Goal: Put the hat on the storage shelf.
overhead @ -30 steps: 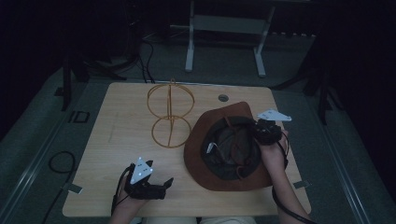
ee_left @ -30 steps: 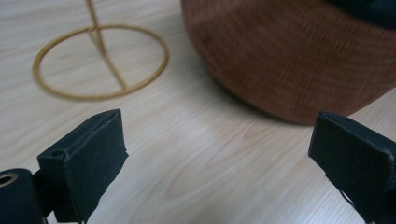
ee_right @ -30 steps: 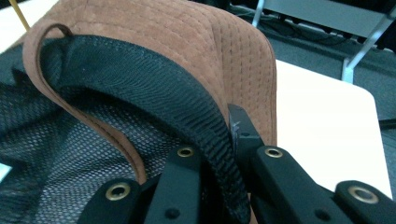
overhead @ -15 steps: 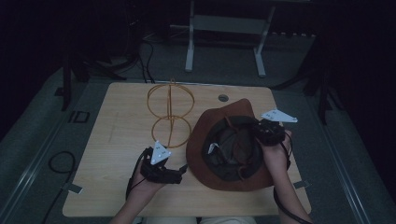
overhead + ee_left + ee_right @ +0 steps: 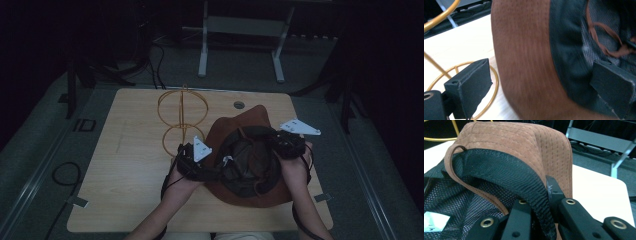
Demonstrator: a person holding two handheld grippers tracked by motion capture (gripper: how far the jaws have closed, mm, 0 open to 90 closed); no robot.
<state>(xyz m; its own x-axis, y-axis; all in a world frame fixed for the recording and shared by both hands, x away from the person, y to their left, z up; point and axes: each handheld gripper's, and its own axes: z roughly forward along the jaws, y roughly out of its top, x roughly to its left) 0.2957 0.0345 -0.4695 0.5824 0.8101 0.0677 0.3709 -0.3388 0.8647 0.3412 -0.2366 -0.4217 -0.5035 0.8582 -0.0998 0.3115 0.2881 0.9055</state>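
On the right half of the wooden table (image 5: 125,165) lies the brown suede hat (image 5: 260,125), upside down, crown opening up, dark mesh lining showing. My right gripper (image 5: 287,145) is clamped tight on the far-right brim, black sweatband and suede pinched between its jaws (clearest in the right gripper view, hat (image 5: 524,150) folded up over the jaws).

My left gripper (image 5: 192,162) sits at the hat's near-left edge with jaws spread wide, holding nothing. In the left gripper view the brim (image 5: 524,62) runs straight up between them: one jaw outside over the table by the gold wire hat stand (image 5: 182,117), the other inside against the lining. Whether that inner pad already touches the fabric I can't quite tell; that frame is blurred.

Key relation: the brim sits dead ahead of the left gripper, between its jaws, opposite the right grip. Closing there looks like the next call.
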